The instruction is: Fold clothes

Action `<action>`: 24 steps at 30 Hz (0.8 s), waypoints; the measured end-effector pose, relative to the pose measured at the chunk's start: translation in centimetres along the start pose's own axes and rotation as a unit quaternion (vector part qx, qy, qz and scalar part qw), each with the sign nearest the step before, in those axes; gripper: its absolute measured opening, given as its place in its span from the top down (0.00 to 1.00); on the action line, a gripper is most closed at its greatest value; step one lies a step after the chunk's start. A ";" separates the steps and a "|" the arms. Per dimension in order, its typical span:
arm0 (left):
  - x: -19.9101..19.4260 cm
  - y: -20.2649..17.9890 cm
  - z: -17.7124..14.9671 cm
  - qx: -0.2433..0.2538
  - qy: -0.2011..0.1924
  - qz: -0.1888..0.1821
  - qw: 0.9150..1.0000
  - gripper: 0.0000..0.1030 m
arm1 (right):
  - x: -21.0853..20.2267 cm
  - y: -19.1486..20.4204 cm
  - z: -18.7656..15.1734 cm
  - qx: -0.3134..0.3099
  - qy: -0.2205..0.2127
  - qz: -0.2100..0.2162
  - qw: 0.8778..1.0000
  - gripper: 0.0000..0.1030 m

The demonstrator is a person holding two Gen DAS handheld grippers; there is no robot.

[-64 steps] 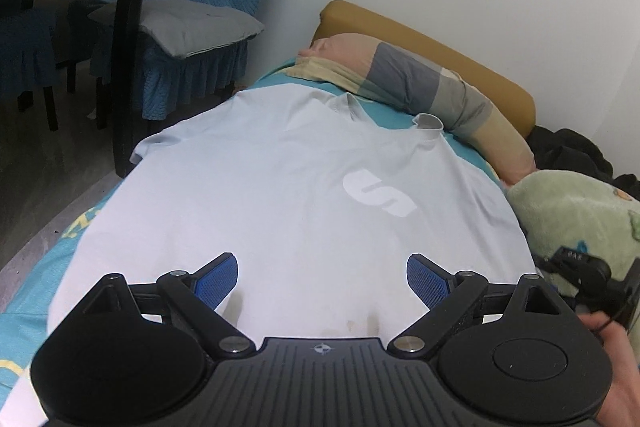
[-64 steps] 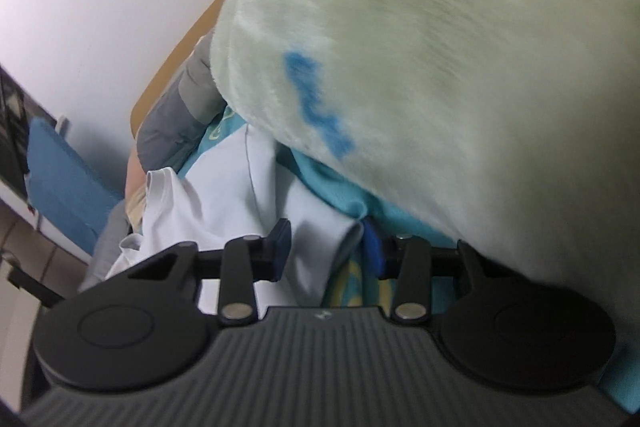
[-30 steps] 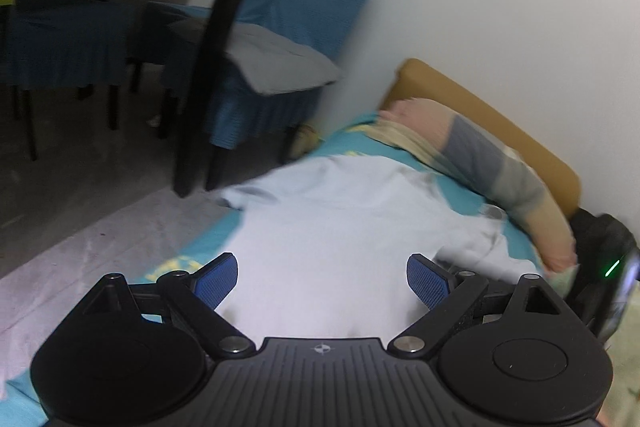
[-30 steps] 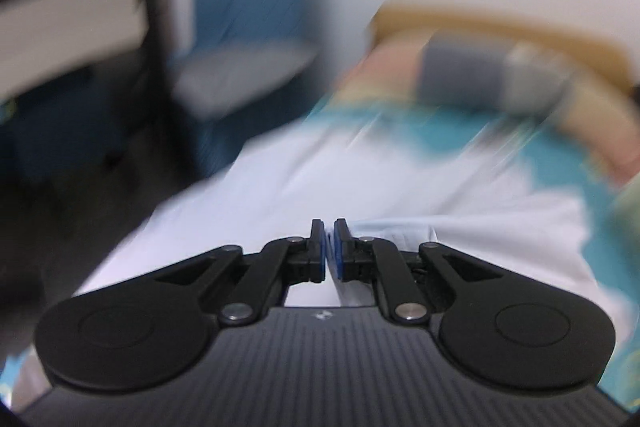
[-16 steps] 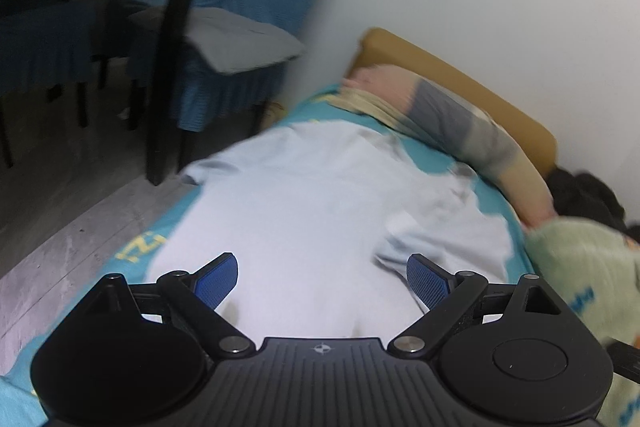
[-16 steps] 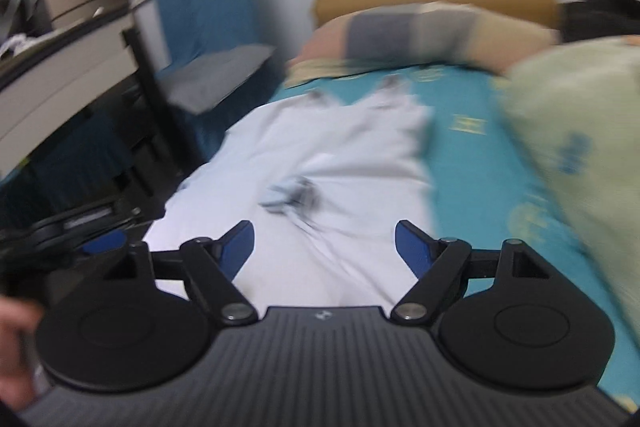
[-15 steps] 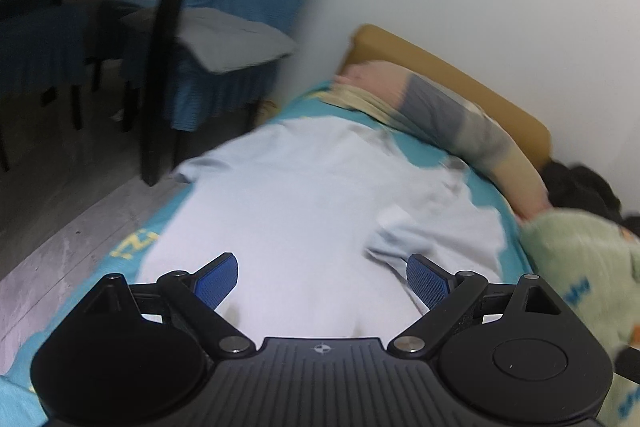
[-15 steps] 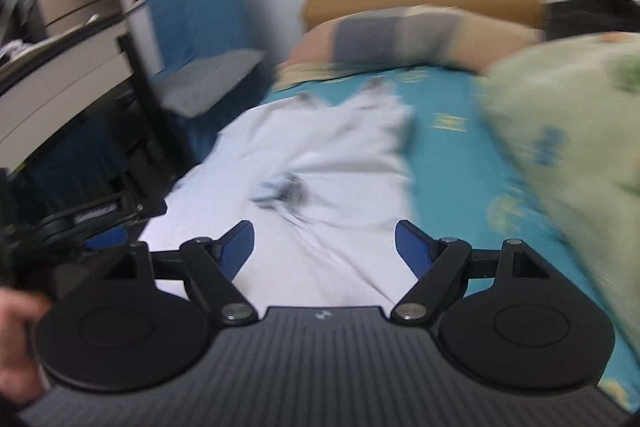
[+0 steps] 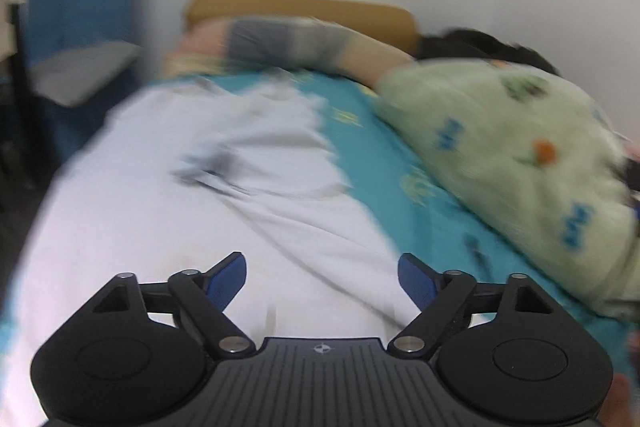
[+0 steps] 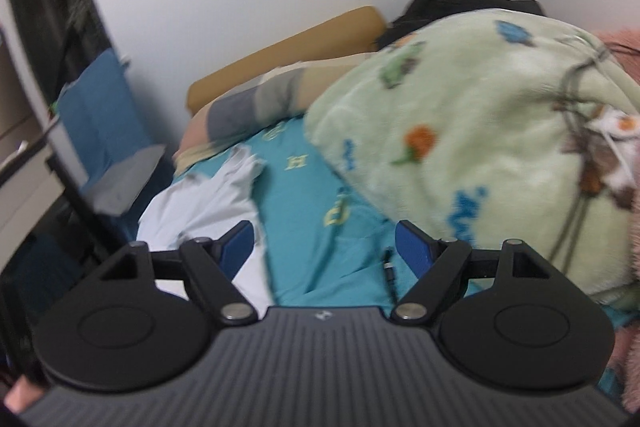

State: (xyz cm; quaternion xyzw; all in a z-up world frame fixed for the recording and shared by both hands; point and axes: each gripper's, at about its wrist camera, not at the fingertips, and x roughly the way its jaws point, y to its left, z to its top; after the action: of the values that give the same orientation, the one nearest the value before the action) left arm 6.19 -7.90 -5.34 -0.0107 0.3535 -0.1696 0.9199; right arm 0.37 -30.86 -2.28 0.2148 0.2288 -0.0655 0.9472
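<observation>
A white T-shirt [image 9: 168,211] lies on the teal bed sheet [image 9: 384,163], its right side folded over toward the middle. My left gripper [image 9: 322,275] is open and empty, just above the shirt's near hem. My right gripper [image 10: 324,241] is open and empty over the bare teal sheet [image 10: 304,211], with the shirt's folded right edge [image 10: 208,203] by its left finger. Both views are motion-blurred.
A pale green patterned blanket [image 9: 520,155] is bunched on the right of the bed. A striped pillow [image 9: 288,43] and tan headboard [image 9: 304,11] lie at the far end. A blue-covered chair [image 9: 76,11] stands left. A small dark cable plug [image 10: 389,269] lies on the sheet.
The right gripper carried the shirt's right side over, opened and let go, then swung right over the bare sheet. The left gripper has turned right and stayed open.
</observation>
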 end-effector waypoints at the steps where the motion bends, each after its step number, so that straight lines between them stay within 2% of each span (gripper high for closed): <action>1: 0.3 -1.4 -0.3 0.001 0.010 -0.015 1.000 0.25 | -0.1 -0.8 0.1 0.006 -0.004 -0.004 1.000 0.23; 5: 0.6 -8.1 -1.8 0.076 0.027 -0.060 0.995 0.32 | 0.0 -3.2 0.4 0.022 -0.008 -0.016 1.000 0.23; 9: 2.0 -13.5 -4.6 0.134 0.053 -0.126 0.982 0.34 | -0.2 -5.2 0.8 0.038 -0.019 -0.017 0.999 0.23; 13: 4.6 -16.3 -7.9 0.165 0.097 -0.143 0.971 0.40 | -0.4 -7.0 1.0 0.060 -0.030 -0.024 0.997 0.23; 15: 6.1 -16.9 -9.2 0.179 0.115 -0.138 0.967 0.52 | -0.3 -7.8 0.9 0.075 -0.028 -0.025 0.996 0.23; 16: 6.6 -17.0 -9.7 0.184 0.118 -0.128 0.967 0.57 | -0.2 -8.0 0.9 0.079 -0.026 -0.027 0.996 0.23; 17: 6.7 -16.8 -9.9 0.186 0.108 -0.120 0.969 0.71 | -0.1 -8.3 0.9 0.083 -0.024 -0.028 0.996 0.23; 18: 6.8 -16.7 -10.0 0.187 0.100 -0.111 0.971 0.93 | 0.0 -8.5 0.8 0.087 -0.023 -0.029 0.996 0.23; 19: 6.7 -16.2 -9.8 0.179 0.098 -0.107 0.973 0.97 | 0.0 -8.5 0.8 0.088 -0.024 -0.030 0.995 0.23; 20: 6.5 -15.7 -9.5 0.169 0.096 -0.104 0.975 0.97 | 0.0 -8.6 0.9 0.089 -0.025 -0.029 0.995 0.23; 24: 2.2 -13.0 -6.9 0.131 0.048 -0.105 0.985 0.98 | -0.6 -8.7 0.9 0.093 -0.041 -0.025 0.995 0.23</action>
State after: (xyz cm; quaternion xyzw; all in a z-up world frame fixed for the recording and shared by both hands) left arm -0.76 -20.21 -10.14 0.0809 0.3690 -0.3103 0.8724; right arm -1.71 -39.07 -4.54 0.2933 0.1878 -0.1187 0.9298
